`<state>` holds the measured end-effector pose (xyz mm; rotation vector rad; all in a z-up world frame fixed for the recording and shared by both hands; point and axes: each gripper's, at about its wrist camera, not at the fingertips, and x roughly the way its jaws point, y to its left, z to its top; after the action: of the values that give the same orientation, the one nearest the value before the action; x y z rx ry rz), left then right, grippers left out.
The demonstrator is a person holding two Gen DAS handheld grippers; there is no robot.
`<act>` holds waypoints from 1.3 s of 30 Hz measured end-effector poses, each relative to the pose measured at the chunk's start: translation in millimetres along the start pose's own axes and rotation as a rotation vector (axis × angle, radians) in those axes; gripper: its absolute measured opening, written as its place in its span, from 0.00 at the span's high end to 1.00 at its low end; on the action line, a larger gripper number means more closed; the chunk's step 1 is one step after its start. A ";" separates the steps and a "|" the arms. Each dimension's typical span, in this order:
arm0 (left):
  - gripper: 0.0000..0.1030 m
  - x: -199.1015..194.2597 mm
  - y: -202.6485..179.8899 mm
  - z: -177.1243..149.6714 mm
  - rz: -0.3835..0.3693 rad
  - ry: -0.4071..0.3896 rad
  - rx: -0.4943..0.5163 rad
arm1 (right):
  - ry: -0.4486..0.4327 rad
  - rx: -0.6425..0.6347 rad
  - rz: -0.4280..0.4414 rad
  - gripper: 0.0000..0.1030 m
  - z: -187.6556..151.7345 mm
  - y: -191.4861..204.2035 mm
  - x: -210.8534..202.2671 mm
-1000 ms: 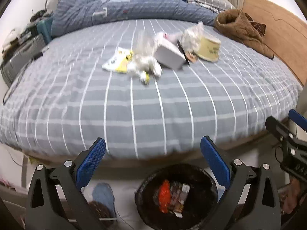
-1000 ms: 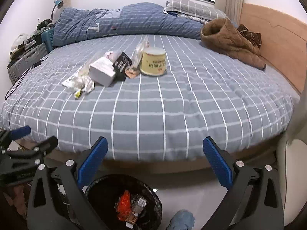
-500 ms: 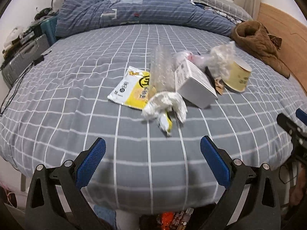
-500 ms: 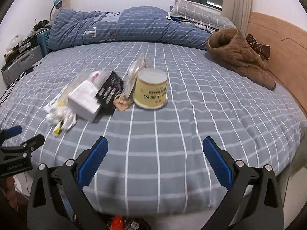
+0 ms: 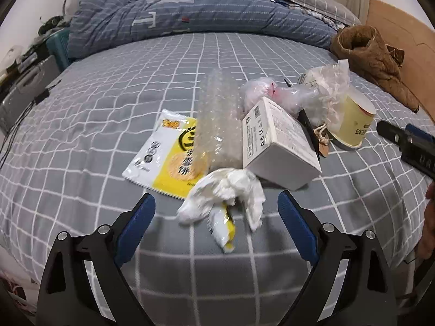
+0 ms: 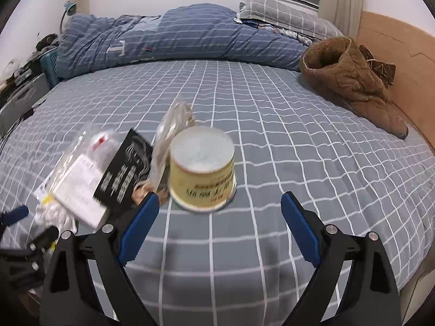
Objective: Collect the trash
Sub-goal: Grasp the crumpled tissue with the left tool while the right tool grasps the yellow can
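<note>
A pile of trash lies on the grey checked bed [image 5: 81, 125]. In the left wrist view a crumpled white tissue [image 5: 225, 190] with a small yellow wrapper [image 5: 224, 226] lies just ahead of my open, empty left gripper [image 5: 216, 221]. Behind it are a yellow snack packet [image 5: 168, 154], bubble wrap [image 5: 217, 119], a white box [image 5: 277, 146] and a yellow paper cup [image 5: 350, 122]. In the right wrist view the upside-down yellow cup [image 6: 202, 168] stands just ahead of my open, empty right gripper [image 6: 217, 225], with a black packet [image 6: 123, 174] to its left.
A folded blue duvet [image 5: 190, 19] and pillow [image 6: 288, 13] lie at the bed's far side. A brown jacket [image 6: 350, 81] lies at the right by the wooden headboard [image 6: 394, 51]. Cluttered items and a lamp [image 6: 68, 8] stand at the left.
Both grippers have risen from above the floor bin and moved forward over the bed toward the trash. The bin has dropped out of view. Both stay open.
</note>
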<state>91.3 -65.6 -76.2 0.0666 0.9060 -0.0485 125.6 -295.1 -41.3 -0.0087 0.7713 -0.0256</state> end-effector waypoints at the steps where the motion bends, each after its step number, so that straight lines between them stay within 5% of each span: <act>1: 0.15 3.5 -1.8 1.2 0.001 0.002 0.004 | 0.000 0.007 0.004 0.15 4.4 -1.4 3.8; 7: 0.25 16.8 -4.8 7.3 -0.018 0.024 0.012 | 0.030 0.036 0.041 0.15 13.4 -6.8 28.3; 16: 0.67 24.8 -9.9 8.9 -0.054 0.059 0.029 | 0.042 -0.011 0.059 0.16 23.7 2.4 54.2; 19: 0.78 25.6 -8.4 7.7 -0.078 0.068 0.026 | 0.061 -0.026 0.072 0.27 25.1 9.3 63.6; 20: 0.79 25.1 -7.4 7.6 -0.088 0.069 0.022 | 0.066 -0.022 0.085 0.34 24.9 9.5 64.3; 39: 0.82 -7.0 5.2 9.7 -0.129 0.023 0.002 | 0.052 0.009 0.011 0.34 23.5 6.1 36.5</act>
<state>94.9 -61.1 -64.6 0.0107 0.9321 -0.1686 168.3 -290.0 -50.0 0.0051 0.8231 -0.0191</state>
